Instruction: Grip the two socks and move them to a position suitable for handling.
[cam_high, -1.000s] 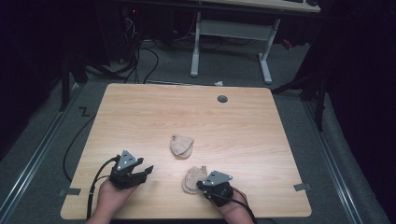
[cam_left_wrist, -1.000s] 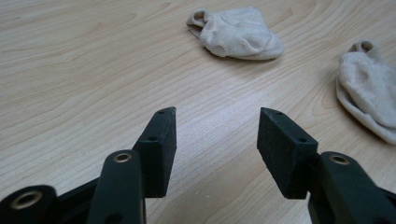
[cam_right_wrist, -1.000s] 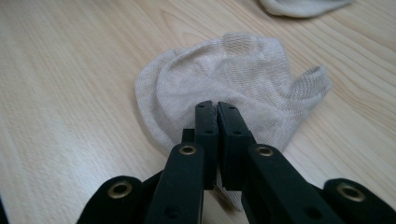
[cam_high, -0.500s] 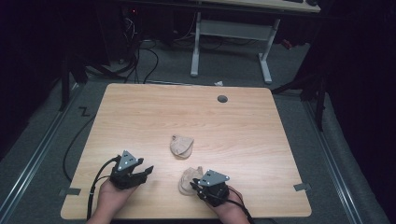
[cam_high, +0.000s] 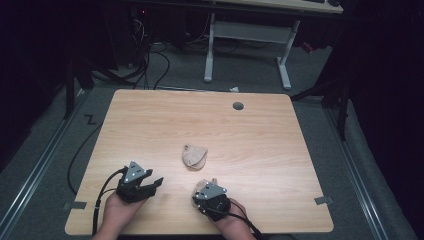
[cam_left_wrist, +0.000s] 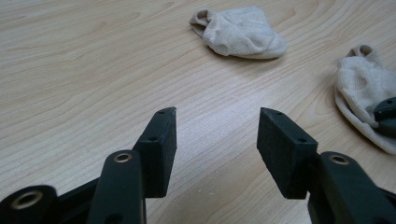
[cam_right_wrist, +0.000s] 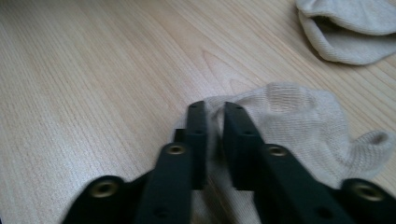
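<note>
**Right tool nips a sock**

Right tool (cam_right_wrist: 214, 116), jaws just closing, pinches the near beige sock's (cam_right_wrist: 299, 126) edge at lower centre of the tabletop (cam_high: 150, 125). Left tool (cam_left_wrist: 215, 135) hovers spread (empty). Second sock (cam_high: 194, 156) lies mid-frame.

A dim lab or workroom.
You're at a bare wooden table (cam_high: 280, 145) on grey carpet (cam_high: 350, 165), with loose cables (cam_high: 150, 65) and a white-legged desk (cam_high: 247, 37) behind it.
</note>
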